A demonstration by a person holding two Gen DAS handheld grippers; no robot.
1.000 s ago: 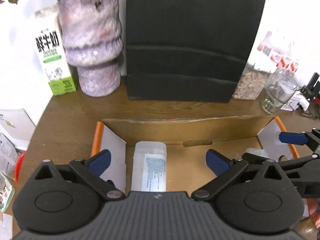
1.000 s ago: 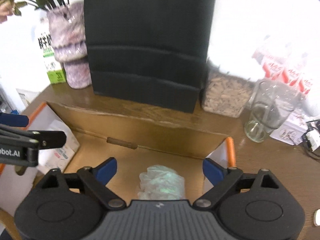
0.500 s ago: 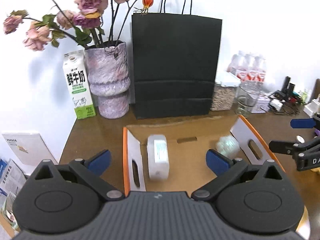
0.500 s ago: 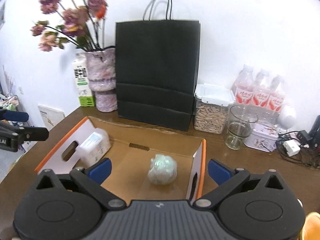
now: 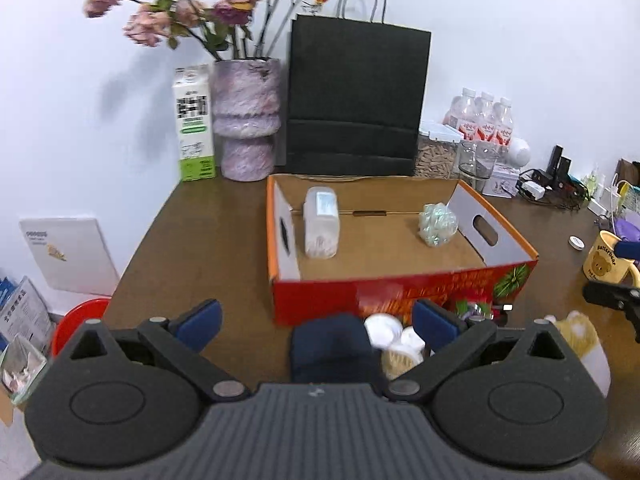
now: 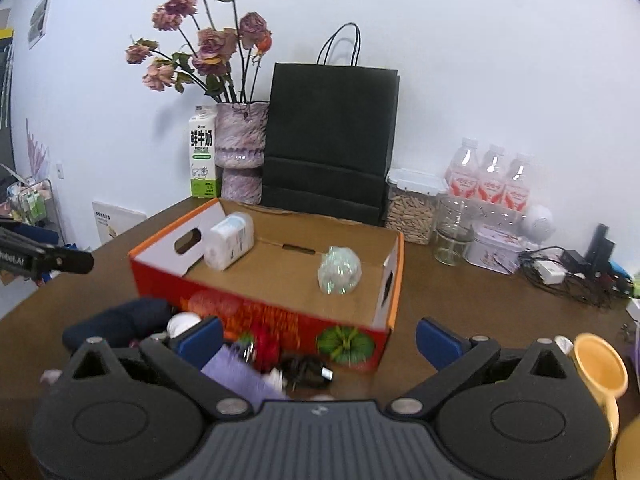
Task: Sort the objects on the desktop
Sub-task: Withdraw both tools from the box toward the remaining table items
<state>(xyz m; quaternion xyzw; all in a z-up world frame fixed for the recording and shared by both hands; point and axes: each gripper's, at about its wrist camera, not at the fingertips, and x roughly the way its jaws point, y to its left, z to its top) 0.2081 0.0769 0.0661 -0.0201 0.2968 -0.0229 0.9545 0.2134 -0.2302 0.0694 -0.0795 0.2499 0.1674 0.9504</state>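
A red and orange cardboard box (image 5: 400, 292) (image 6: 256, 312) stands open on the brown desk. Inside it lie a white plastic bottle (image 5: 321, 222) (image 6: 230, 241) on the left and a crumpled clear wrap ball (image 5: 438, 224) (image 6: 339, 270) on the right. In front of the box sits a small heap: a dark blue cloth (image 5: 330, 346) (image 6: 120, 320), white round things (image 5: 384, 328), a purple item (image 6: 236, 372) and a small dark item (image 6: 306, 374). My left gripper (image 5: 316, 318) is open over the heap. My right gripper (image 6: 318, 334) is open too, nothing between its fingers.
At the back stand a black paper bag (image 5: 356, 100), a purple vase with dried roses (image 5: 246, 124), a milk carton (image 5: 193, 124), a seed jar (image 6: 412, 212), a glass (image 6: 452, 232), water bottles (image 6: 492, 182). A yellow mug (image 5: 608, 258) (image 6: 600, 368) and cables (image 6: 568, 272) sit right.
Both grippers have pulled back from inside the box to the near side of the desk. The bottle and the wrap ball stay in the box. The heap in front has come into view.
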